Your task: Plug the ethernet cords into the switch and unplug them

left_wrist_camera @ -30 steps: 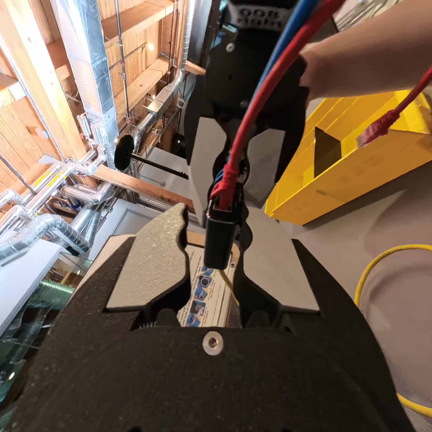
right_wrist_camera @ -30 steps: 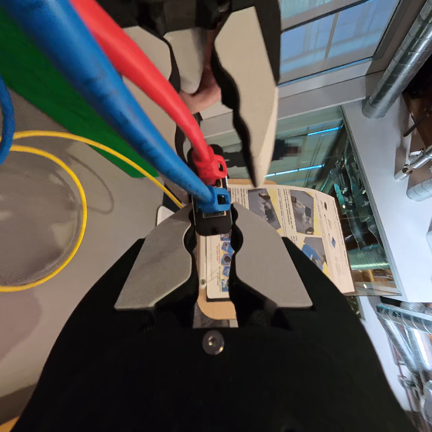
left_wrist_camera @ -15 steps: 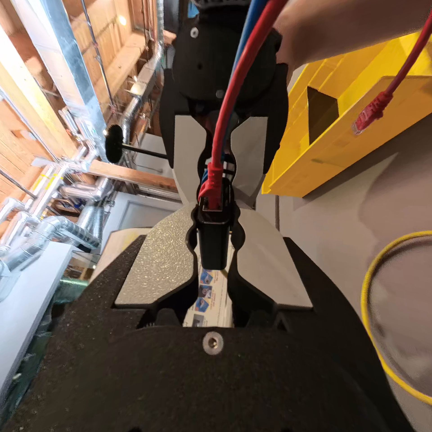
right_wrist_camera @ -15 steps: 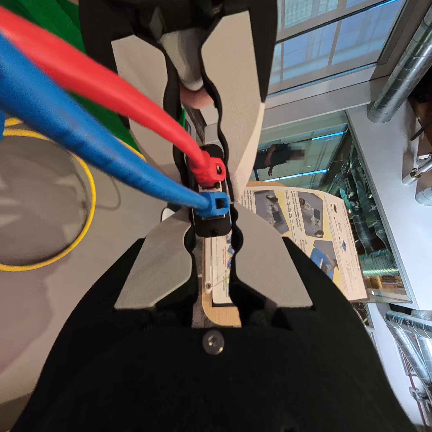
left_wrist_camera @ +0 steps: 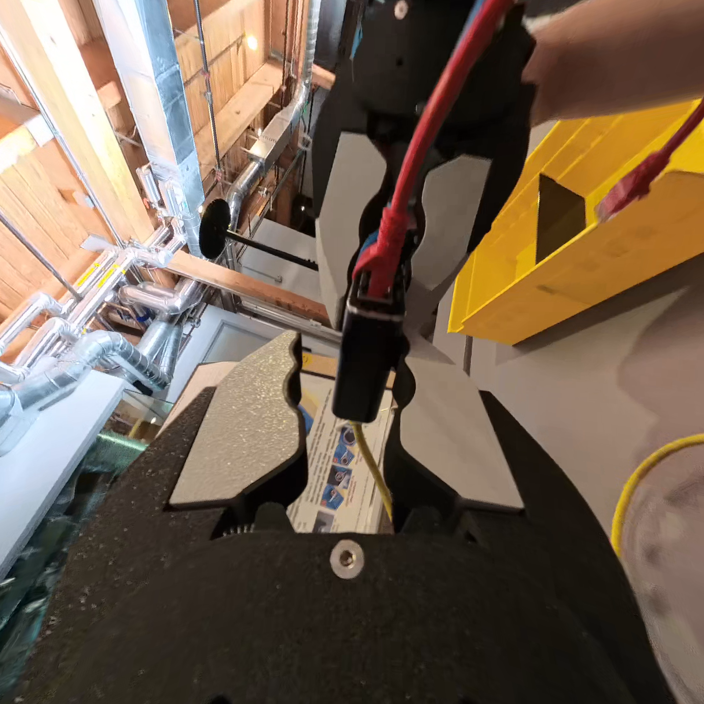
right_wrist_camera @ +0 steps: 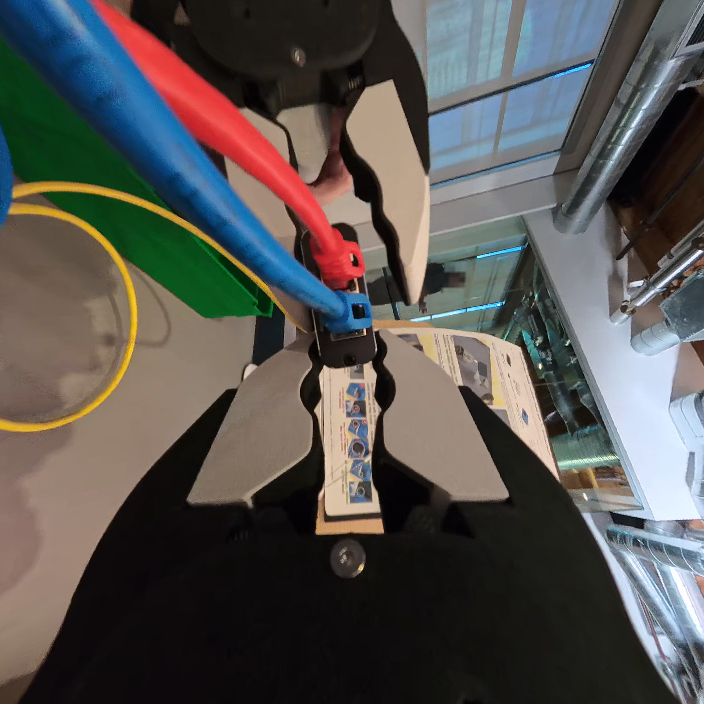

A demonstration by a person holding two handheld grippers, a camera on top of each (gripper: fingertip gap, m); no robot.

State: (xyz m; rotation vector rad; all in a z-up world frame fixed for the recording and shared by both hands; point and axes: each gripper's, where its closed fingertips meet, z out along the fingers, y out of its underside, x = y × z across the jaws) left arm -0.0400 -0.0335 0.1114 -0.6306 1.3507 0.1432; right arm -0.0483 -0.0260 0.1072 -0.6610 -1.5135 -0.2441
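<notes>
A small black switch (left_wrist_camera: 365,354) hangs in the air between my two grippers, which face each other. A red cord's plug (right_wrist_camera: 343,259) and a blue cord's plug (right_wrist_camera: 350,316) sit in its ports. My right gripper (right_wrist_camera: 344,358) is shut on the switch's (right_wrist_camera: 343,344) near end. My left gripper (left_wrist_camera: 348,362) is open around the other end; its left finger (left_wrist_camera: 251,419) stands clear of the switch. In the left wrist view the right gripper (left_wrist_camera: 381,304) shows beyond the switch, with the red plug (left_wrist_camera: 384,244). A thin yellow cable (left_wrist_camera: 373,464) leaves the switch's underside.
A second red plug (left_wrist_camera: 628,190) dangles loose before a yellow bin (left_wrist_camera: 571,274). A green bin (right_wrist_camera: 114,228) and yellow cable loops (right_wrist_camera: 125,285) lie on the grey table. A printed sheet on a board (right_wrist_camera: 476,365) is behind the switch. A person's arm (left_wrist_camera: 609,61) is at the top right. My left and right fingertips are right by each other.
My left gripper, shut on the switch half a second ago, has opened, and its left finger has moved off the switch. The right gripper still holds the switch.
</notes>
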